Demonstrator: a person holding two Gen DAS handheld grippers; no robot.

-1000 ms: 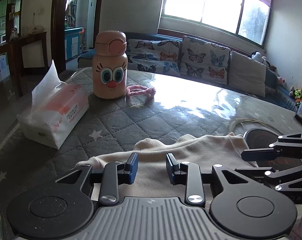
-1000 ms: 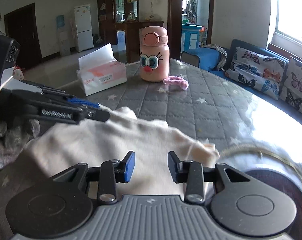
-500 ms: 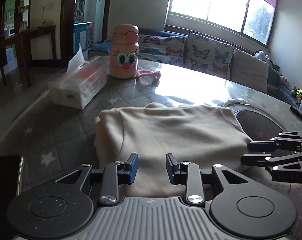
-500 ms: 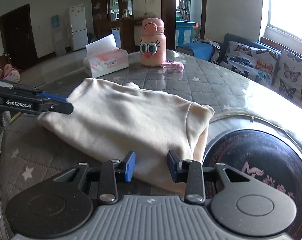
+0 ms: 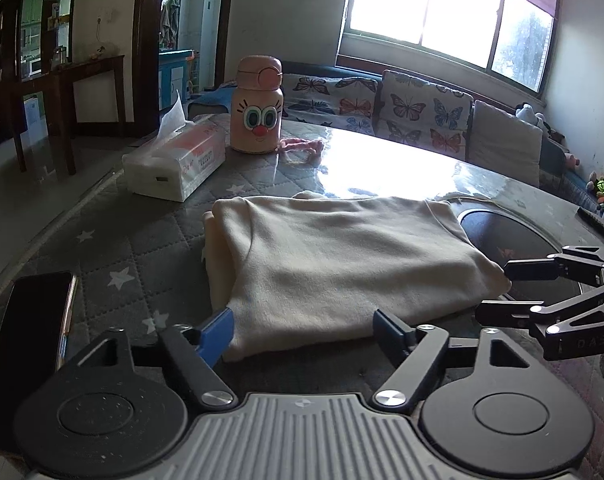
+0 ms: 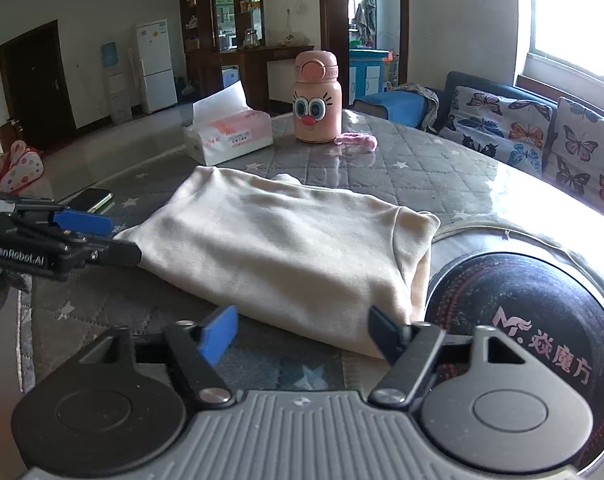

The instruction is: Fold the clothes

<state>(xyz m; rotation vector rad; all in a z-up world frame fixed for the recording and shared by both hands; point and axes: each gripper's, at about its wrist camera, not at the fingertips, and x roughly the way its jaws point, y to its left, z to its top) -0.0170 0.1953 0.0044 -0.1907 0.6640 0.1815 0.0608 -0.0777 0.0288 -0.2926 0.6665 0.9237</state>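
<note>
- Cloth [image 5: 334, 264] of cream colour lay folded in a flat rectangle on the grey quilted table [image 5: 149, 248], and it is the landmark for all places below.
- The left gripper [image 5: 304, 328] had its jaws spread wide just at the near edge of the cloth; the blue finger [image 5: 215, 330] was at the cloth's near left corner, and nothing was pinched.
- The right gripper [image 6: 302, 330] was also spread wide at the near edge of the cloth, near its right corner, holding nothing.
- A dark round plate [image 6: 542, 320] with a logo lay to the right of the cloth, touching its edge.
- A phone [image 5: 33, 320] lay to the left of the cloth, a little apart.
- A tissue box [image 5: 177, 160] and a pink bottle [image 5: 257, 112] with a cartoon face stood behind the cloth, well apart from it.
- A pink string [image 5: 302, 146] lay just beside the bottle.
</note>
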